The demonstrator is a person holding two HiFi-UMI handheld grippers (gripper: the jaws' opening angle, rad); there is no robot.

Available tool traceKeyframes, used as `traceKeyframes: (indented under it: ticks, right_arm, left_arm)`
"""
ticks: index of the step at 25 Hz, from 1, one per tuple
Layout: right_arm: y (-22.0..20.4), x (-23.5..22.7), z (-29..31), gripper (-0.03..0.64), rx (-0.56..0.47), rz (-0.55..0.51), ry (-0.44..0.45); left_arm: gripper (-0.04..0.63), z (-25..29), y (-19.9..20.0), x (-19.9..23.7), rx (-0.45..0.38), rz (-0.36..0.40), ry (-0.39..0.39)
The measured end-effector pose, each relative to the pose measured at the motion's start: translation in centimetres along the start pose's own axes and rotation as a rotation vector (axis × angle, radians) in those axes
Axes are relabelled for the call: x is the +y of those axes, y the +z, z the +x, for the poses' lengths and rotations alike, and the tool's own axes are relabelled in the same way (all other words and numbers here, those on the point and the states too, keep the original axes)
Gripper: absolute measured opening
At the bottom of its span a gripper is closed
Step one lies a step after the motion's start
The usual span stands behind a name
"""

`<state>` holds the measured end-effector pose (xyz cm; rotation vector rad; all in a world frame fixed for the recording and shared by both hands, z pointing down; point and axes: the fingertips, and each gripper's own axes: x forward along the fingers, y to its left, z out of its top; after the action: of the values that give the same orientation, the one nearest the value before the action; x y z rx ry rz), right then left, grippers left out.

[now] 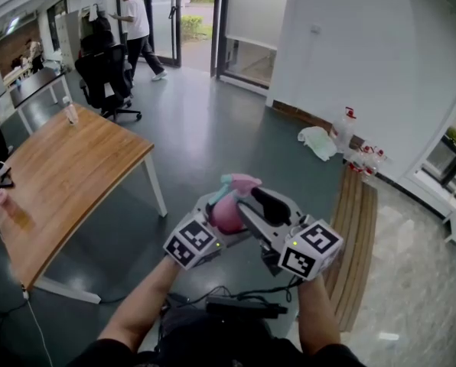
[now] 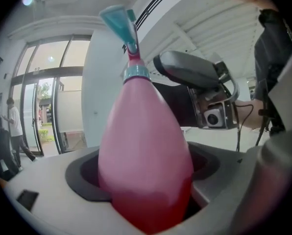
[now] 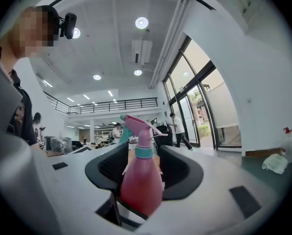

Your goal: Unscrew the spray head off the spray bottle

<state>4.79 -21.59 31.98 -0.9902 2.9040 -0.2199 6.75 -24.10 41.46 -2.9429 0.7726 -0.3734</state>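
Left gripper [image 2: 143, 182] clamping spray bottle [image 2: 143, 131], right gripper [image 3: 138, 177] fingers [image 3: 182, 175] apart around it

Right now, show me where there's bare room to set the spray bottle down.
The wooden table is mostly bare, from the small object at its far end to its near corner. The slatted bench at right is bare too. Crowded: the floor along the white wall, with a cloth and a clear bottle, and the office chairs beyond the table.

A glossy dark grey floor [image 1: 205, 136] fills the centre. A wooden table [image 1: 67, 167] stands at left, with a black office chair [image 1: 102, 79] above it. Glass doors [image 1: 197, 14] are at top centre, a white wall [image 1: 350, 44] upper right and a slatted bench [image 1: 358, 235] lower right. Round ceiling lights [image 3: 141, 22] glow.
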Motion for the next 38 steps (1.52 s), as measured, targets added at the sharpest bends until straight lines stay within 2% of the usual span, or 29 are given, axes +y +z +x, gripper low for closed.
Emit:
traceKeyframes:
  ticks: [3, 8, 10, 14, 17, 22, 26, 38]
  right_arm:
    - [0.1, -0.5, 0.3, 0.195, -0.005, 0.024, -0.062]
    - [0.0, -0.4, 1.0, 0.185, -0.01, 0.052, -0.068]
    - [0.0, -0.6, 1.2, 0.131, -0.009, 0.056, -0.083]
    - [-0.1, -0.5, 1.1, 0.127, -0.003, 0.053, -0.093]
    - [-0.2, -0.3, 0.7, 0.13, 0.005, 0.041, -0.077]
    - [-0.1, 0.6, 0.2, 0.129, 0.018, 0.024, -0.003]
    - [0.0, 1.7, -0.4, 0.129, 0.02, 0.004, 0.108]
    - [0.6, 3.8, -2.3, 0.129, 0.026, -0.074, 0.368]
  left_arm:
    - [0.445, 0.2, 0.0, 0.2, 0.013, -0.001, 0.039]
    - [0.445, 0.3, -0.2, 0.6, 0.027, 0.011, 0.075]
    - [0.445, 0.3, -0.2, 0.7, 0.032, 0.013, 0.089]
    - [0.445, 0.2, -0.4, 0.7, 0.048, 0.02, 0.109]
    - [0.443, 0.1, -0.4, 0.2, 0.05, 0.028, 0.091]
    - [0.445, -0.5, -0.2, -1.1, 0.04, 0.033, -0.007]
    - [0.445, -1.1, 0.4, -2.6, 0.011, 0.036, -0.136]
    - [0.445, -2.7, 1.4, -6.0, -0.02, 0.058, -0.386]
